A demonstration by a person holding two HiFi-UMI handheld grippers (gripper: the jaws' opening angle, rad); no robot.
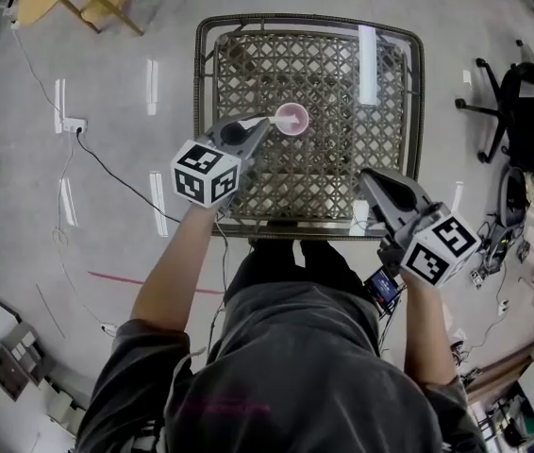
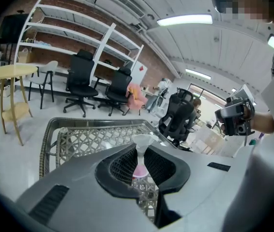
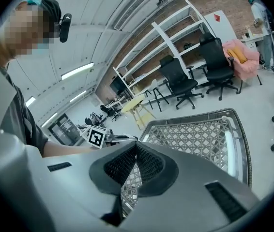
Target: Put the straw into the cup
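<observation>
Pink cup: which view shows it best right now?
Head view: the whole pink cup shows from above on the table. Left gripper view shows only a pink sliver behind the straw. Right gripper view misses it.

Dark grey tee, short sleeves. L tool, R tool: grey, blk ribbed pads, b&w marker cubes.

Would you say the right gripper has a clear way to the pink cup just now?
Probably yes: the table between the right gripper and the cup looks bare. The left gripper, holding the straw, crowds the cup only from the opposite side.
</observation>
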